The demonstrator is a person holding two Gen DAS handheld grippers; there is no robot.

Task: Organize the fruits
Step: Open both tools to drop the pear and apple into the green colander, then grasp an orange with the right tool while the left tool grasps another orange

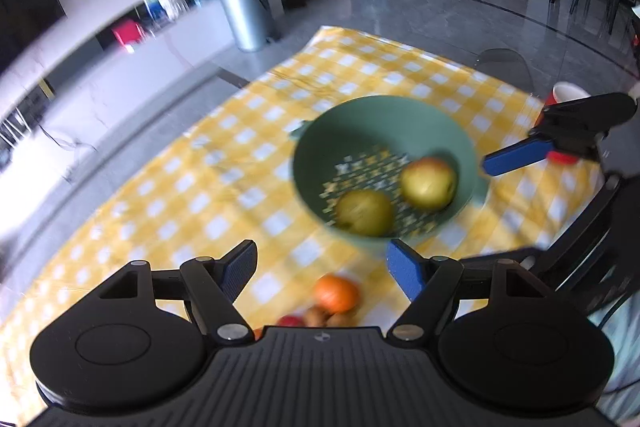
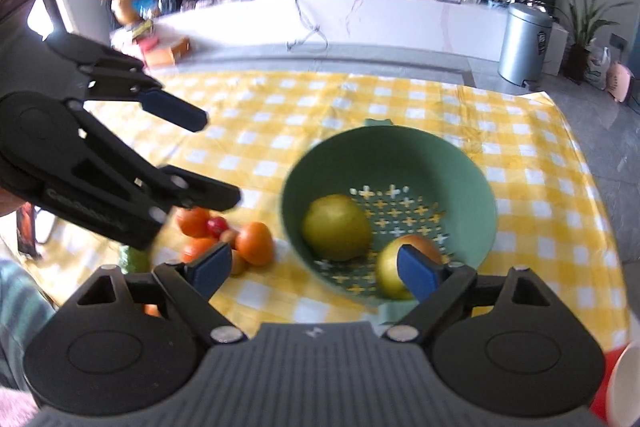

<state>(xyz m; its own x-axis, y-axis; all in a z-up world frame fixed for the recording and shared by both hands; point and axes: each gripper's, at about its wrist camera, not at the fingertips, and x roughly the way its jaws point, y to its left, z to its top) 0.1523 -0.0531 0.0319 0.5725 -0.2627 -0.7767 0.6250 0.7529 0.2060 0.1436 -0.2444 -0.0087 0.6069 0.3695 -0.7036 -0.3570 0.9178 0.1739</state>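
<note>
a round green colander (image 2: 472, 171) of smooth matte plastic sits on a yellow-and-white checked cloth (image 2: 540, 187), its floor pierced with small cross-shaped holes and a short tab handle on its far rim; it stands upright, mouth up, ahead of the right gripper (image 2: 316, 269), whose blue-padded fingers stand wide apart with nothing between them; inside lie two rounded fruits, apart from each other: a dull yellow-green pear (image 2: 336, 227) ahead of the gap between the fingers, and a yellow apple (image 2: 390, 267) with a red blush partly behind the right-hand pad; the pear's stem end and long axis cannot be made out; just outside the left-hand pad, beside the colander wall, a loose cluster of glossy orange fruits (image 2: 254, 241) lies on the cloth, touching one another, with a small red fruit (image 2: 218, 225) and brownish ones among them; the left gripper (image 1: 322, 267) hangs over that cluster, black-armed and blue-padded, fingers spread and empty, one orange showing between them; the colander lies beyond its right-hand finger; motion blur softens the cloth
</note>
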